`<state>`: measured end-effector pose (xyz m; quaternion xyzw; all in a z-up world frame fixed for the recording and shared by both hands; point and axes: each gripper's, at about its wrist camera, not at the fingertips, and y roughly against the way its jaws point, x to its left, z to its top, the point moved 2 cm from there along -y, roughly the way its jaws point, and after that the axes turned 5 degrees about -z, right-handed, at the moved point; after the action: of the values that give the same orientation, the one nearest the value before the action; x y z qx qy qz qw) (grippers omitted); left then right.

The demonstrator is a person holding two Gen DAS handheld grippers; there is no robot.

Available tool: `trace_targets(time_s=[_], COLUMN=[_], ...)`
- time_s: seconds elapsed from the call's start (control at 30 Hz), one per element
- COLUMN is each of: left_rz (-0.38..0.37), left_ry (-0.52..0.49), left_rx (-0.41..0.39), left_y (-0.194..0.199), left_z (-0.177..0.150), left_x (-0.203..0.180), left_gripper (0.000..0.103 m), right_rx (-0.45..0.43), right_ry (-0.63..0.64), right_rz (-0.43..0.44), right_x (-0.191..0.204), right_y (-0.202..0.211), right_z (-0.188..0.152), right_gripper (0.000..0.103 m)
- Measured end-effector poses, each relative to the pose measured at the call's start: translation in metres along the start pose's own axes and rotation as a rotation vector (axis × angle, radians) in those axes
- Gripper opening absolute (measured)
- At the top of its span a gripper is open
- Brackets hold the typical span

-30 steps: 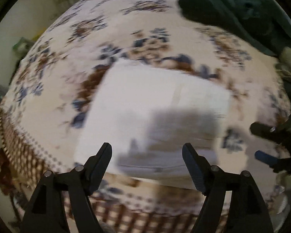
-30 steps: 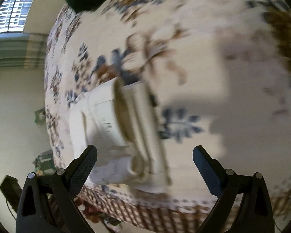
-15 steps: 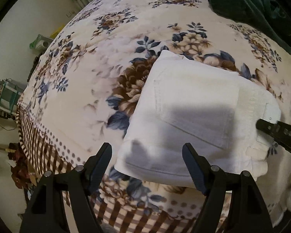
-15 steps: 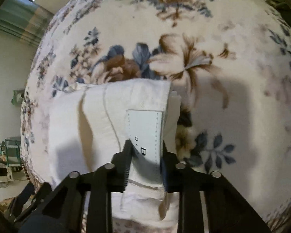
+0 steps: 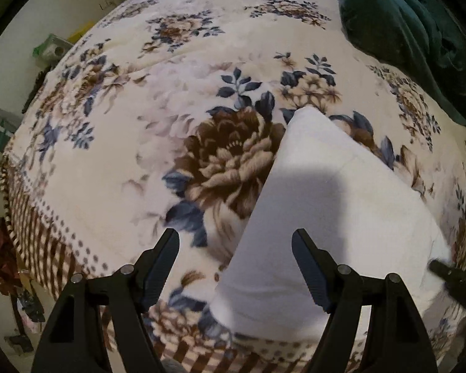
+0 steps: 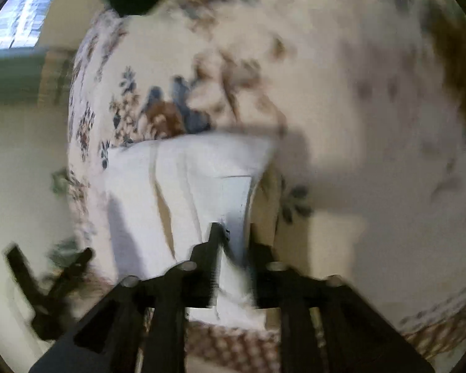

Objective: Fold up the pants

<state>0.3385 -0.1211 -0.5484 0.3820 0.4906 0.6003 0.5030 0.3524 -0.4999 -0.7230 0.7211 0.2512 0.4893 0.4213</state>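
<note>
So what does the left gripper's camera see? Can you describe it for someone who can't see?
White folded pants lie on a flowery blanket. The left gripper hangs open above the pants' edge, holding nothing. A dark green cloth is bunched at the top right.

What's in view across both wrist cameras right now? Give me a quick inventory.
folded pants: one, white, near the bed's front edge, with a pale label patch at the end by the right gripper.
floral blanket: one, cream with brown and blue flowers and a checked border, covers the bed.
dark green cloth: one bundle at the far right of the bed.
clutter: several blurred items on the floor beyond the bed's left edge.
left gripper: black, open, empty, hovering over the pants' left edge.
right gripper: black, jaws opening, pants' label end between them.
</note>
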Motion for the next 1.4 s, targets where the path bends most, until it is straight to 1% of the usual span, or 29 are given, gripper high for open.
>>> trace_targets(time_s=[0.03, 0.07, 0.1, 0.17, 0.23, 0.27, 0.3, 0.33, 0.37, 0.4, 0.5, 0.57, 0.63, 0.67, 0.7, 0.73, 0.77, 0.83, 0.87, 0.9, 0.97, 1.0, 1.07, 1.1, 1.13, 1.17, 1.2, 1.3, 1.4], left_rz=[-0.005, -0.019, -0.031, -0.044, -0.047, -0.048, -0.052, -0.054, -0.058, -0.063, -0.077, -0.089, -0.104, -0.121, -0.138, -0.146, -0.160, -0.179, -0.192, -0.200, -0.236, -0.259, -0.302, -0.331, -0.354, -0.345, -0.351, -0.445, -0.553], left_ry=[0.005, 0.014, 0.027, 0.042, 0.049, 0.050, 0.052, 0.055, 0.056, 0.057, 0.058, 0.060, 0.060, 0.057, 0.052, 0.048, 0.041, 0.032, 0.029, 0.030, 0.040, 0.035, 0.021, 0.009, -0.002, -0.008, 0.000, 0.097, 0.259], left_rx=[0.010, 0.023, 0.037, 0.047, 0.051, 0.053, 0.058, 0.064, 0.068, 0.072, 0.076, 0.078, 0.077, 0.078, 0.080, 0.081, 0.083, 0.092, 0.102, 0.113, 0.158, 0.199, 0.233, 0.232, 0.227, 0.230, 0.225, 0.219, 0.241], left_y=[-0.004, -0.009, -0.014, -0.018, -0.021, -0.021, -0.022, -0.022, -0.022, -0.021, -0.019, -0.019, -0.021, -0.023, -0.026, -0.028, -0.033, -0.046, -0.056, -0.064, -0.088, -0.104, -0.121, -0.126, -0.129, -0.133, -0.135, -0.143, -0.156], left_z=[0.001, 0.003, 0.004, 0.006, 0.007, 0.007, 0.007, 0.007, 0.008, 0.009, 0.013, 0.019, 0.028, 0.033, 0.039, 0.045, 0.054, 0.070, 0.079, 0.086, 0.099, 0.105, 0.109, 0.112, 0.114, 0.114, 0.115, 0.113, 0.107], left_x=[0.002, 0.004, 0.007, 0.010, 0.013, 0.013, 0.014, 0.015, 0.016, 0.016, 0.017, 0.017, 0.013, 0.009, 0.005, 0.001, -0.004, -0.013, -0.017, -0.020, -0.027, -0.032, -0.040, -0.043, -0.045, -0.045, -0.042, -0.022, 0.001], left_gripper=[0.073, 0.073, 0.073, 0.073, 0.073, 0.073, 0.073, 0.073, 0.073, 0.073, 0.073, 0.073, 0.073, 0.073, 0.073, 0.073, 0.073, 0.073, 0.073, 0.073, 0.073, 0.073, 0.070, 0.047, 0.039, 0.035, 0.030, 0.026, 0.026], right_rx=[0.012, 0.014, 0.017, 0.068, 0.163, 0.191, 0.167, 0.143, 0.121, 0.072, -0.010, -0.002, 0.017, 0.038, 0.092, 0.110, 0.103, 0.034, 0.001, -0.028, -0.047, -0.052, -0.049, -0.045, -0.063, -0.083, -0.122, -0.123, -0.117], right_ry=[-0.013, -0.019, -0.033, -0.058, -0.089, -0.105, -0.117, -0.120, -0.101, -0.067, -0.065, -0.058, -0.062, -0.047, -0.024, -0.025, -0.025, -0.017, -0.028, -0.042, -0.067, -0.091, -0.116, -0.123, -0.127, -0.125, -0.129, -0.151, -0.157], right_rz=[-0.008, -0.006, 0.026, 0.072, 0.099, 0.108, 0.134, 0.130, 0.095, 0.045, 0.021, 0.014, 0.000, -0.003, -0.018, -0.058, -0.078, -0.085, -0.087, -0.067, -0.002, 0.048, 0.097, 0.109, 0.119, 0.113, 0.078, 0.030, 0.002], right_x=[-0.006, -0.011, -0.018, -0.026, -0.032, -0.034, -0.034, -0.032, -0.029, -0.022, -0.022, -0.031, -0.040, -0.044, -0.045, -0.048, -0.051, -0.052, -0.052, -0.051, -0.049, -0.047, -0.041, -0.039, -0.038, -0.038, -0.039, -0.043, -0.039], right_y=[-0.002, -0.002, -0.004, -0.015, -0.039, -0.052, -0.054, -0.053, -0.049, -0.037, -0.006, 0.004, 0.001, 0.000, -0.007, -0.007, -0.003, 0.013, 0.019, 0.025, 0.026, 0.020, 0.007, 0.000, -0.006, -0.007, -0.010, -0.018, -0.023], right_z=[0.000, -0.003, -0.008, -0.016, -0.029, -0.039, -0.045, -0.048, -0.050, -0.052, -0.052, -0.048, -0.043, -0.040, -0.037, -0.035, -0.034, -0.027, -0.023, -0.016, -0.006, 0.003, 0.016, 0.022, 0.029, 0.031, 0.033, 0.038, 0.045], right_gripper=[0.051, 0.066, 0.070, 0.070, 0.070, 0.058, 0.018, 0.016, 0.013, 0.012, 0.011, 0.011, 0.013, 0.024, 0.039, 0.045, 0.051, 0.062, 0.070, 0.072, 0.072, 0.072, 0.072, 0.072, 0.070, 0.049, 0.031, 0.028, 0.028])
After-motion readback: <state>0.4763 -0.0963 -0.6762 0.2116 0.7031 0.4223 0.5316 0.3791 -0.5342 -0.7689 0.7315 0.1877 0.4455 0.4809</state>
